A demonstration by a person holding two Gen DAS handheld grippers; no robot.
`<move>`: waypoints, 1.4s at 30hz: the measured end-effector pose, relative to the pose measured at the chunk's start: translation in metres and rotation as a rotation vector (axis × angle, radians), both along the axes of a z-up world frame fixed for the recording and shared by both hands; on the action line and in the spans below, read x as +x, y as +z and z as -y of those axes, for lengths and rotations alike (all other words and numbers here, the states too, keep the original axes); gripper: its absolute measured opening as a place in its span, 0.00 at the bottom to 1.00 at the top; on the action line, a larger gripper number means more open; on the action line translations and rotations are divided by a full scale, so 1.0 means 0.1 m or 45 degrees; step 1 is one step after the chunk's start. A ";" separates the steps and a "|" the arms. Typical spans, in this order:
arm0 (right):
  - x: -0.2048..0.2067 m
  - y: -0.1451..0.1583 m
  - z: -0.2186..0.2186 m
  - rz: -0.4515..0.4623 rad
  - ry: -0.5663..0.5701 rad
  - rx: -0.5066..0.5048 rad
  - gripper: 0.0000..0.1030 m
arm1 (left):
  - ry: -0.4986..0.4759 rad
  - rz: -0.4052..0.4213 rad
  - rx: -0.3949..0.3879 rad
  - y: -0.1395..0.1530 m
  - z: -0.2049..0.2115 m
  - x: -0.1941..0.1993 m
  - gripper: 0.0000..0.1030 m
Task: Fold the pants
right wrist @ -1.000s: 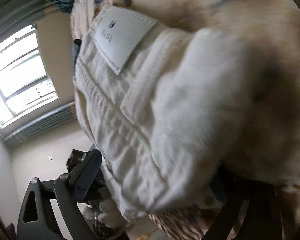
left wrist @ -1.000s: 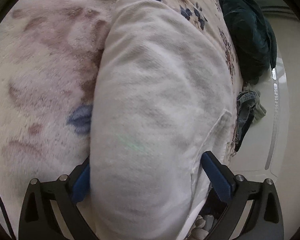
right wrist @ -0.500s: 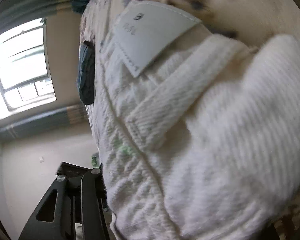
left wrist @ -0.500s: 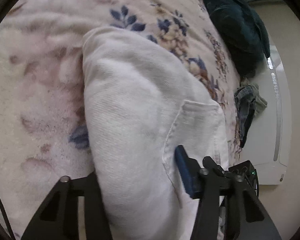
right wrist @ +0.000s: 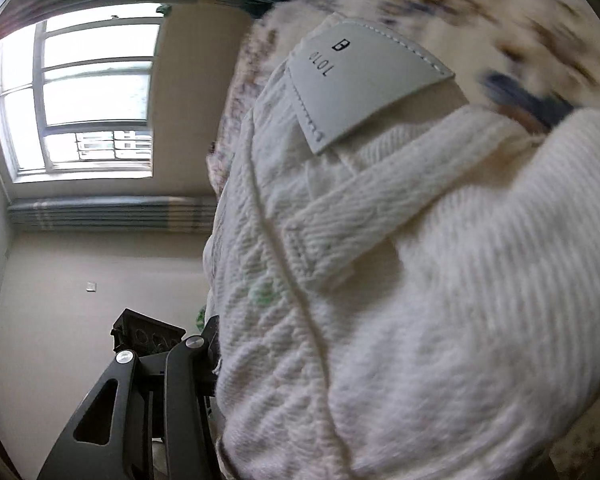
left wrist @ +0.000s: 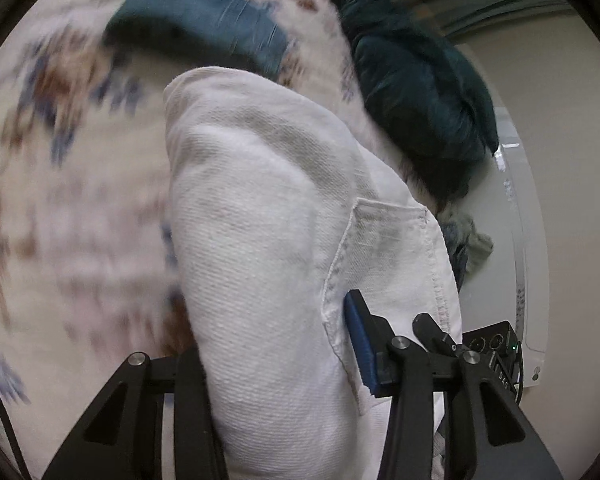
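Your left gripper [left wrist: 276,364] pinches the white pants [left wrist: 268,248], bunched between its jaws above the floral blanket [left wrist: 60,184]. Your right gripper [right wrist: 300,392] clamps their waistband; only that view shows the label patch [right wrist: 360,80] and window [right wrist: 88,96].

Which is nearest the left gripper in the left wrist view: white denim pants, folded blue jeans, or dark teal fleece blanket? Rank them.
1. White denim pants: clamped between the jaws of the left gripper, at centre.
2. Dark teal fleece blanket: upper right, on the bed's edge.
3. Folded blue jeans: top, left of the blanket, on the floral bedspread.

Two and three look close; ranking is tentative.
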State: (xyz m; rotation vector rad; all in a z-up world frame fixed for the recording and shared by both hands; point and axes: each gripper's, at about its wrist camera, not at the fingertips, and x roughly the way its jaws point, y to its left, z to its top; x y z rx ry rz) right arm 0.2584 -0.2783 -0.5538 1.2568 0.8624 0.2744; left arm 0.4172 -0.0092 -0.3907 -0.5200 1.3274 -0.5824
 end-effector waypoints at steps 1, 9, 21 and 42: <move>0.17 0.08 -0.05 0.017 -0.001 -0.003 0.50 | -0.008 0.015 0.003 0.07 -0.03 0.17 0.39; 1.78 0.48 -0.49 0.165 -0.042 -0.005 0.50 | -0.059 0.160 0.046 0.49 -0.41 1.96 0.39; 4.19 -0.27 -1.08 0.197 -0.032 0.045 0.50 | -0.104 0.163 0.140 -0.31 -0.81 4.00 0.39; 5.31 -0.60 -1.06 -0.053 0.079 -0.120 0.78 | 0.018 0.263 0.281 -0.58 -1.22 3.52 0.66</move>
